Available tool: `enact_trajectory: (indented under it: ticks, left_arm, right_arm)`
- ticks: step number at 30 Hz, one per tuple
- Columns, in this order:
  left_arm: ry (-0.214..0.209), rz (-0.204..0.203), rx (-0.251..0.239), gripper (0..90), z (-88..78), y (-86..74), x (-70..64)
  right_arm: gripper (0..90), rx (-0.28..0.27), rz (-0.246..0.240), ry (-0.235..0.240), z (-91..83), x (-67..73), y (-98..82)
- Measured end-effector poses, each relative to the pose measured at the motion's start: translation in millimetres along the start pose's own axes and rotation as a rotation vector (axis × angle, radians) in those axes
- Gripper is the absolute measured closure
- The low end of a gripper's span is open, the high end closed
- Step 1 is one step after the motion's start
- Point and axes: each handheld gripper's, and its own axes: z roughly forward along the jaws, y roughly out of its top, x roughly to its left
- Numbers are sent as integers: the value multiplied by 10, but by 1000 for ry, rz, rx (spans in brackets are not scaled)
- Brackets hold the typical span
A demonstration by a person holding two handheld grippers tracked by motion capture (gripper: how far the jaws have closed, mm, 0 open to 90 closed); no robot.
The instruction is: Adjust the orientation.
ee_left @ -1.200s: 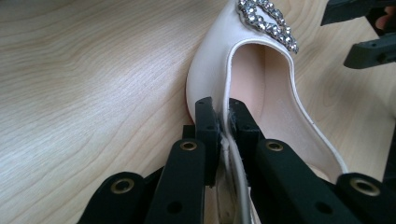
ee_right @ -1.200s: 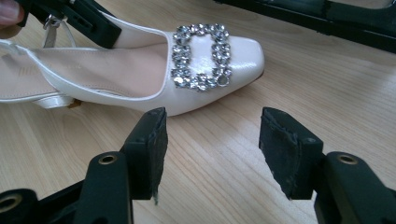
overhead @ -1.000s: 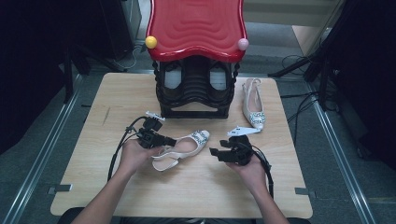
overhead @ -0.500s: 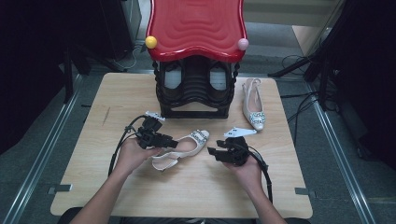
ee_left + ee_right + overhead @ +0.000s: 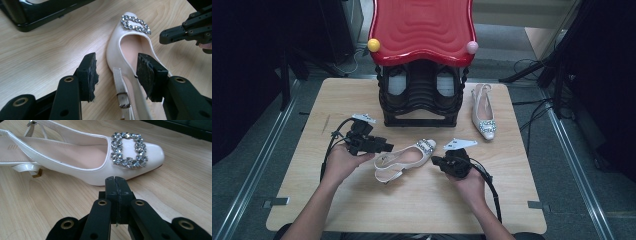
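A white slingback shoe [image 5: 404,159] with a rhinestone buckle lies on the wooden table, toe pointing right and away. My left gripper [image 5: 384,147] is open at its heel end. In the left gripper view [image 5: 116,72] the jaws straddle the shoe's side wall [image 5: 130,50] by the strap, one pad outside and one over the insole, with gaps on both sides. My right gripper [image 5: 437,161] is shut on nothing, and its tip [image 5: 116,180] is just short of the toe side of the shoe [image 5: 82,157]. The matching shoe [image 5: 483,112] lies at the back right.
A black shoe rack [image 5: 421,95] with a wavy red top [image 5: 422,27] stands at the back middle, dark shoes inside. Its base [image 5: 45,17] is close behind the left gripper. Cables trail from both grippers toward the near edge. Bare tabletop [image 5: 412,205] lies in front.
My right gripper has crept left toward the shoe's toe. The left gripper and the shoe have hardly moved.
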Motion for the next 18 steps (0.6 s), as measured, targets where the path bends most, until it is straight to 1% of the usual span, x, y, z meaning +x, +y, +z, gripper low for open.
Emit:
enact_trajectory:
  ticks: [2,4,5,8,9,14,17,18]
  left_arm:
    - [1,-8,0,498,-34,-13,30]
    - [5,-14,-4,495,-59,-29,53]
    - [9,-22,-6,492,-68,-37,59]
    - [14,-28,-4,488,-90,-65,77]
    - [15,-29,0,485,-93,-75,82]
    - [18,-40,12,471,-101,-125,100]
    - [5,-48,8,465,-105,-162,104]
    - [8,-47,8,464,-112,-172,106]
  right_arm:
    - [900,0,11,14,22,10,2]
    - [900,0,1,20,47,24,3]
    - [900,5,2,26,59,37,3]
    - [900,16,-3,35,95,58,10]
    - [900,18,-9,32,108,58,12]
    - [900,43,-7,34,168,66,21]
    - [900,56,-16,22,207,68,27]
    - [900,57,-20,23,217,68,30]
